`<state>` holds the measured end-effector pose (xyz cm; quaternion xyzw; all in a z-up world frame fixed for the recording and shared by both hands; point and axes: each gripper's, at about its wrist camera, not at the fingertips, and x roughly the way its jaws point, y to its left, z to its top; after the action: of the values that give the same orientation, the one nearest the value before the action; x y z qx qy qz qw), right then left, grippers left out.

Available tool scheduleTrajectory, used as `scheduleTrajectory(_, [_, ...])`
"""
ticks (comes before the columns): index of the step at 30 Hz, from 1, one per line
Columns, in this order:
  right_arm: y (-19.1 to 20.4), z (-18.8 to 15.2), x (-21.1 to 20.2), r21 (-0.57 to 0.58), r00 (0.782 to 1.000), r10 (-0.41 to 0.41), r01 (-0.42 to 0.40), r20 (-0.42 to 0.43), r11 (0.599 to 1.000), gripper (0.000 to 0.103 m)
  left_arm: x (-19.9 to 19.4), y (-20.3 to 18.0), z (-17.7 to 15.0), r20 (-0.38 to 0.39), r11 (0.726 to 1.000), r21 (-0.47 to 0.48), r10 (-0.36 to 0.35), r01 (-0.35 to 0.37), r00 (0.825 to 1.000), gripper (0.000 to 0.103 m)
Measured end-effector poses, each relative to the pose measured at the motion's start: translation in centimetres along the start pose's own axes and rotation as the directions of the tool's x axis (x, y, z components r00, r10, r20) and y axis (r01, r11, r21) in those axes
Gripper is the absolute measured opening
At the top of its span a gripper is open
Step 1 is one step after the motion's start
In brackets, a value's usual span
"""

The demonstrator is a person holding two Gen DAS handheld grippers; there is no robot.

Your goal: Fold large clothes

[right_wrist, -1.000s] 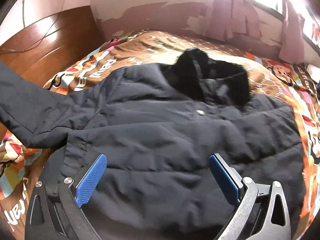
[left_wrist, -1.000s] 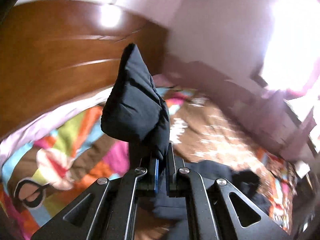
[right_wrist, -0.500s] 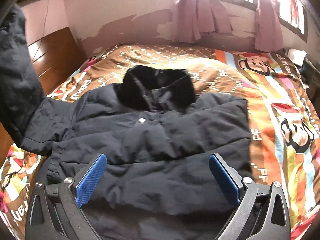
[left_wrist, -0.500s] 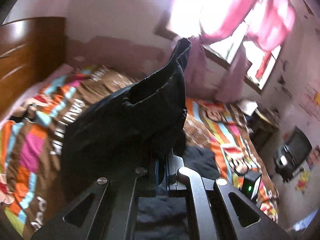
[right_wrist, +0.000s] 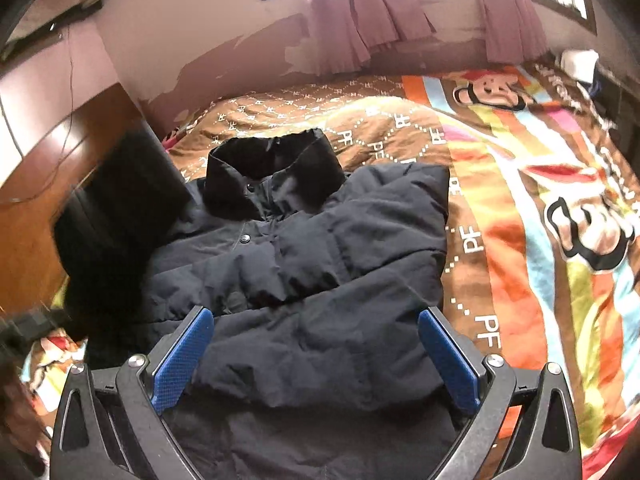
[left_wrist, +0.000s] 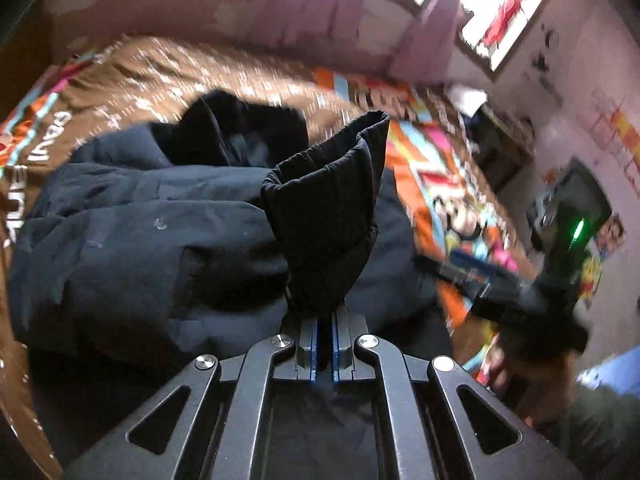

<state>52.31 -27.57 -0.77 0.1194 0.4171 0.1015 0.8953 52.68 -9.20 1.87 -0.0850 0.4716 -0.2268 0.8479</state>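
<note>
Nearest us in the left view, our left gripper (left_wrist: 324, 320) is pinched closed on the sleeve (left_wrist: 328, 216), whose cuff stands up over the jacket (left_wrist: 140, 240). Only this view shows the right gripper from outside (left_wrist: 516, 292), blurred, off to the right. In the right view, our right gripper (right_wrist: 316, 344) is spread wide and holds nothing, poised over the jacket's lower half. The jacket lies front up on the bedspread (right_wrist: 520, 220), collar (right_wrist: 272, 172) toward the wall. Only here do we see the headboard (right_wrist: 48, 184) at left and the curtains (right_wrist: 360, 12) at the far wall.
</note>
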Motion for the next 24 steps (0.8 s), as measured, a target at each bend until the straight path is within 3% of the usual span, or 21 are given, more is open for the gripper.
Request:
scheduleTrajectory(6, [-2.3,0.1,0.6,0.136,0.99,0.142,-0.139,-0.011,0.981,0.097,4.6,-0.3,-2.5,-0.117,0.999,0.039,0.025,-0.021,0.993,0.003])
scheduleTrajectory(12, [-2.5,0.0,2.2,0.241,0.951,0.305,-0.285,-0.049,0.928,0.087,7.1,0.8,-4.0,-0.21,0.998,0.049,0.038,-0.028,0.977,0.003])
scheduleTrajectory(15, [-2.2,-0.2,4.1,0.29,0.933,0.346,-0.304,-0.105,0.908,0.087,7.5,0.9,-4.7,-0.238,0.999,0.043,0.022,-0.013,0.971,0.007])
scheduleTrajectory(18, [-1.9,-0.8,6.0,0.33,0.916,0.364,-0.296,-0.166,0.896,0.076,7.4,1.1,-4.8,-0.269,1.0,0.021,-0.011,0.017,0.963,0.012])
scheduleTrajectory(21, [-1.9,-1.7,7.5,0.387,0.897,0.392,-0.295,-0.203,0.874,0.058,7.5,1.4,-5.0,-0.296,0.999,-0.002,-0.043,0.044,0.954,0.02])
scheduleTrajectory(24, [-2.0,-2.1,7.7,0.378,0.912,0.349,-0.251,-0.217,0.891,0.03,6.8,1.2,-5.2,-0.307,0.998,0.001,-0.057,0.06,0.95,0.03])
